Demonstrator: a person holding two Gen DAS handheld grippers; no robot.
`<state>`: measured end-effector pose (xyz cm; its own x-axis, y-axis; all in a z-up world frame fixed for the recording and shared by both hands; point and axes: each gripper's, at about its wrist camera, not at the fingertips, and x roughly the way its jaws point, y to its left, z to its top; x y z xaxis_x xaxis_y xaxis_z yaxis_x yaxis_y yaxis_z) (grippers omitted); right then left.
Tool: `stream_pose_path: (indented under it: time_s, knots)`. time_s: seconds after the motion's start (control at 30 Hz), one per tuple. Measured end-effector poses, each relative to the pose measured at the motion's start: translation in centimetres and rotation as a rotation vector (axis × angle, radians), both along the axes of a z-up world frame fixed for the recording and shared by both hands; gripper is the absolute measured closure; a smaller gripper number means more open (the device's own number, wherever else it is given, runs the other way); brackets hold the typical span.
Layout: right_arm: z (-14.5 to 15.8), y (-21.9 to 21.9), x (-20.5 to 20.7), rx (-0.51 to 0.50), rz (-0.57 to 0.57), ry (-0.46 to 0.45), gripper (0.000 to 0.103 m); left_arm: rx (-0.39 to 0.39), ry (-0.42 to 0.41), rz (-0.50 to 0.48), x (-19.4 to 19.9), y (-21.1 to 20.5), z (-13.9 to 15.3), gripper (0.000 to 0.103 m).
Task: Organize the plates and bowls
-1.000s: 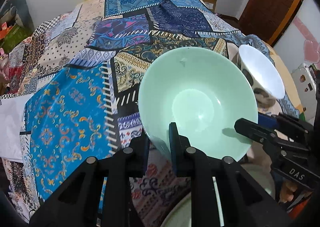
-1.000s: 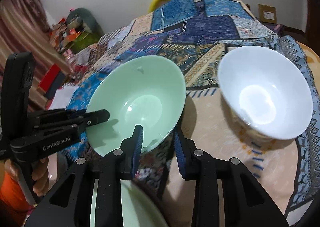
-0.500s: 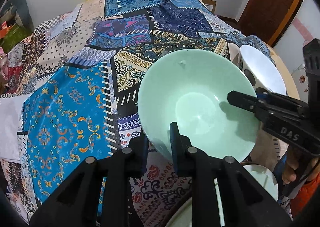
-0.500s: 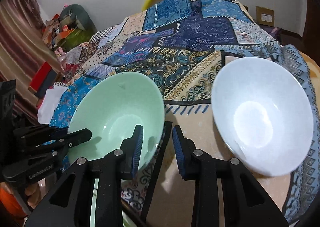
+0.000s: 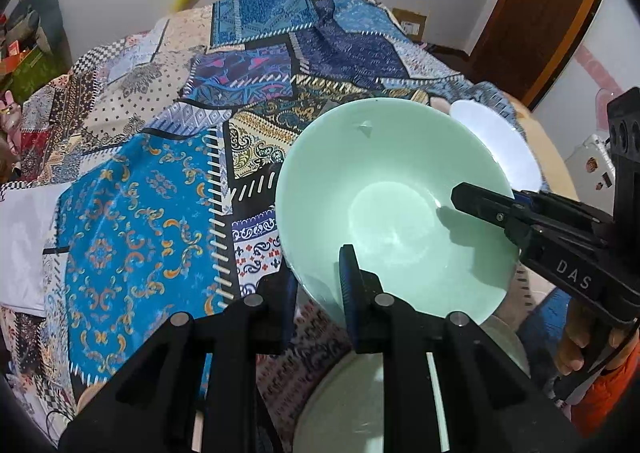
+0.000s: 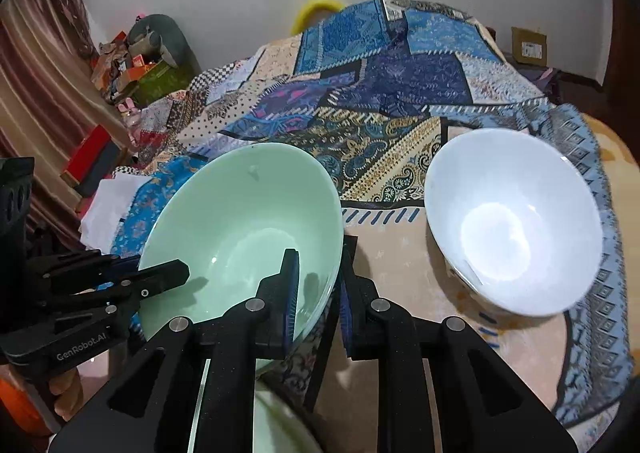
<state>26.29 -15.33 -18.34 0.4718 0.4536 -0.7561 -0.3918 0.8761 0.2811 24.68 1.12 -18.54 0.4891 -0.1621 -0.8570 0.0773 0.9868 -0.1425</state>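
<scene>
A pale green bowl (image 5: pixel 392 205) is held between both grippers above a patchwork cloth. My left gripper (image 5: pixel 318 277) is shut on its near rim, one finger inside and one outside. My right gripper (image 6: pixel 318 285) is shut on the bowl's right rim (image 6: pixel 240 229) in the same way; it shows from the side in the left wrist view (image 5: pixel 480 201). The left gripper shows at the left of the right wrist view (image 6: pixel 160 277). A white bowl (image 6: pixel 516 221) stands on the cloth to the right, also in the left wrist view (image 5: pixel 496 145). A pale green plate (image 5: pixel 360 405) lies below the grippers.
The patchwork cloth (image 5: pixel 132 221) covers a round table. A wooden door (image 5: pixel 536 9) stands at the back right. Boxes and clutter (image 6: pixel 136 65) sit by the wall at the left, next to a curtain (image 6: pixel 36 93).
The right gripper has moved in from beside the bowl and closed on the green bowl's right rim. The left gripper has kept its hold on the near rim.
</scene>
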Motion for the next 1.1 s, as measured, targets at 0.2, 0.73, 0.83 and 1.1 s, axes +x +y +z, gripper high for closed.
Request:
stream_pose_path:
  time_s: [0.2, 0.73, 0.83, 1.1]
  knots:
    - [2.5, 0.2, -2.5, 0.021, 0.007, -0.039, 0.086, -0.006, -0.044, 0.019, -2.9, 0.5, 3.0, 0.083]
    - [6.1, 2.7, -8.4, 0.041, 0.064, -0.108, 0.086, -0.001, -0.123, 0.079, -11.6, 3.4, 8.0, 0.083]
    - [6.2, 3.4, -9.4, 0.044, 0.077, -0.109, 0.086, 0.006, -0.127, 0.090, -12.9, 4.0, 8.2, 0.083]
    - [5.9, 5.6, -11.0, 0.051, 0.114, -0.102, 0.086, 0.003, -0.125, 0.135, -16.0, 6.4, 8.3, 0.083]
